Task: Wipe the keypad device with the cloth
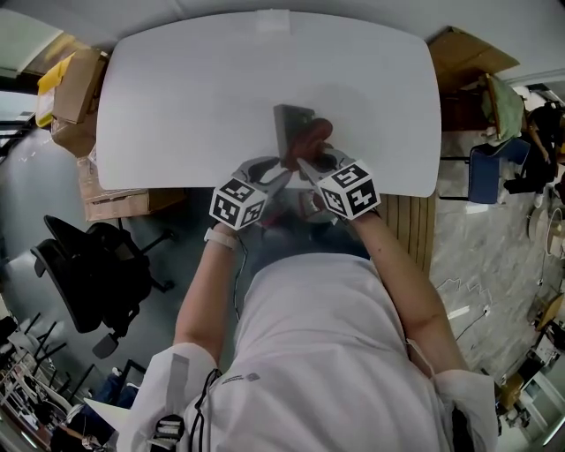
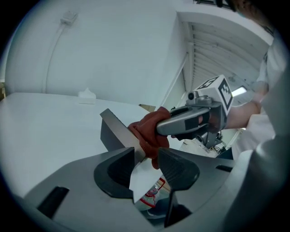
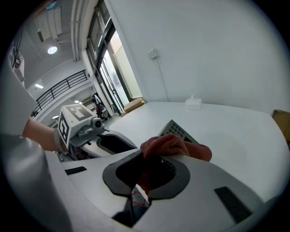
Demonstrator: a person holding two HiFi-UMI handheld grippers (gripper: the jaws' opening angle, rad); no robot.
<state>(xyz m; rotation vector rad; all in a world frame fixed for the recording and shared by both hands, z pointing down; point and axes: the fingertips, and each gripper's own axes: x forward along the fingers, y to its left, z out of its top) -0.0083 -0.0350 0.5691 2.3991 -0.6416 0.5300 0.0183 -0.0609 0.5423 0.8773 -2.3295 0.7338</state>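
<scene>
The grey keypad device (image 1: 291, 124) stands tilted on the white table (image 1: 194, 97), near its front edge. In the left gripper view the device's slab (image 2: 115, 131) runs down between the spread jaws of my left gripper (image 2: 147, 163). It lies against the left-hand jaw and there is a gap to the other, so nothing is clamped. My right gripper (image 3: 147, 170) is shut on the red cloth (image 3: 170, 145). The cloth is bunched against the device's keys (image 3: 179, 131). Seen from the head, the cloth (image 1: 311, 137) covers the device's lower right part.
A small white box (image 1: 272, 19) sits at the table's far edge. A black office chair (image 1: 88, 265) and cardboard boxes (image 1: 75, 97) stand on the left. On the right are a blue chair (image 1: 490, 172) and more boxes (image 1: 468, 53).
</scene>
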